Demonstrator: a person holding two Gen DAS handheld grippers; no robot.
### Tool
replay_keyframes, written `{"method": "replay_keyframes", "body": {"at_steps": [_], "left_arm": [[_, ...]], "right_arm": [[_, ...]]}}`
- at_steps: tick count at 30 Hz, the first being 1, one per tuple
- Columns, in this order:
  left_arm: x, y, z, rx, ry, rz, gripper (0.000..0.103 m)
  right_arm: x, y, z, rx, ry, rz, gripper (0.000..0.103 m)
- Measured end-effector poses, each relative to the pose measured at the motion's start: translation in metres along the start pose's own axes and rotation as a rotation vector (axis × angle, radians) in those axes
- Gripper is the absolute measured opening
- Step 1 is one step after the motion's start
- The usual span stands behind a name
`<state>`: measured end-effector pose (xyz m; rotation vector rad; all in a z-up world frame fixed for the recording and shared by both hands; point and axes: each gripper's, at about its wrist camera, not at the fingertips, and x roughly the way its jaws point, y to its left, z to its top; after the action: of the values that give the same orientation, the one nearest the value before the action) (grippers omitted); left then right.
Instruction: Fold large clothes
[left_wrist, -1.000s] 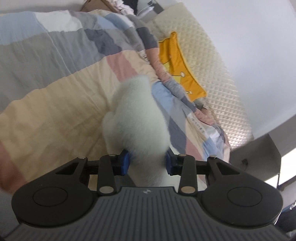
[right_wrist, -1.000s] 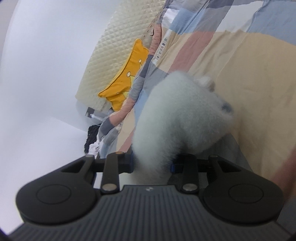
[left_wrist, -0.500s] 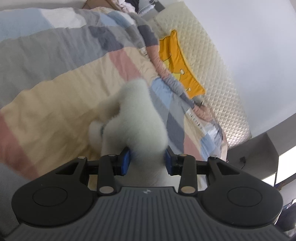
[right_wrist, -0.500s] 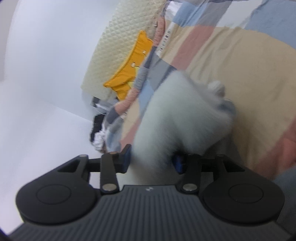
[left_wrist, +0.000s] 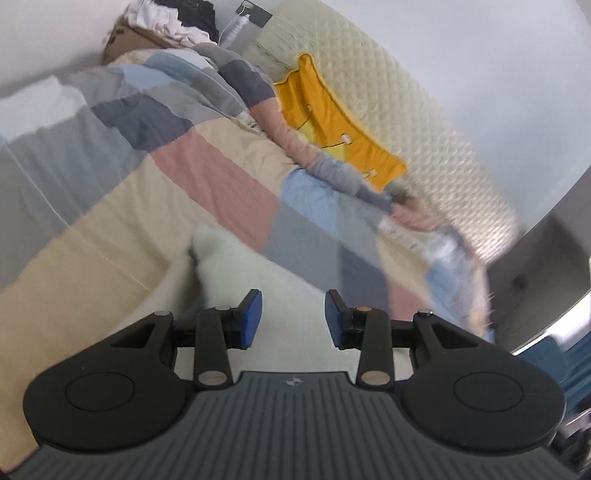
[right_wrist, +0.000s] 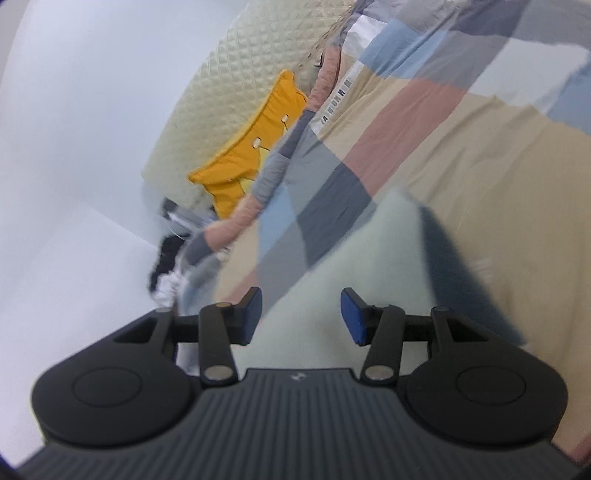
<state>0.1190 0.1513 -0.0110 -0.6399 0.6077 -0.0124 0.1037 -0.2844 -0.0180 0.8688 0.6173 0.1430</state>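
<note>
Centrally, low in the left wrist view, the left gripper (left_wrist: 293, 317) stood with its blue pads (left_wrist: 251, 319) parted, the pale fleecy garment (left_wrist: 236, 266) lying below and between them; whether the pads pressed it could not be told through the blur. In the right wrist view the right gripper (right_wrist: 301, 317) was likewise released, jaws apart, with the same garment (right_wrist: 373, 266) spread under and beyond them toward the centre right of the frame. Beneath lay a patchwork quilt (left_wrist: 129, 177) of beige, pink, blue and grey. Farther out, upper right in the left view, a yellow cushion (left_wrist: 332, 122) leaned against a cream quilted headboard (left_wrist: 424, 122). Clothes were heaped on a cardboard box (left_wrist: 125, 40) at upper left.
</note>
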Motion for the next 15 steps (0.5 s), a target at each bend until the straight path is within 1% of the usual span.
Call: {"method": "replay_keyframes", "body": {"at_steps": [3,5,8,9,10,12,15], "left_arm": [[0.018,0.005,0.004,0.073,-0.009,0.056,0.045],[0.03,0.009,0.011,0.107,-0.014,0.09,0.059],[0.04,0.012,0.017,0.151,-0.042,0.128,0.07],[0.043,0.013,0.018,0.167,-0.052,0.137,0.071],[0.047,0.014,0.019,0.177,-0.057,0.145,0.075],[0.056,0.019,0.019,0.175,-0.047,0.148,0.077],[0.067,0.028,0.017,0.156,-0.019,0.152,0.077]], "right_arm": [[0.012,-0.006,0.005,-0.07,0.023,-0.057,0.051],[0.016,-0.01,0.011,-0.106,0.019,-0.08,0.051],[0.02,-0.01,0.021,-0.158,-0.012,-0.115,0.051],[0.022,-0.01,0.024,-0.179,-0.024,-0.129,0.053],[0.023,-0.009,0.026,-0.195,-0.035,-0.134,0.059],[0.025,-0.01,0.03,-0.207,-0.055,-0.135,0.067],[0.026,-0.013,0.032,-0.219,-0.07,-0.154,0.067]]}}
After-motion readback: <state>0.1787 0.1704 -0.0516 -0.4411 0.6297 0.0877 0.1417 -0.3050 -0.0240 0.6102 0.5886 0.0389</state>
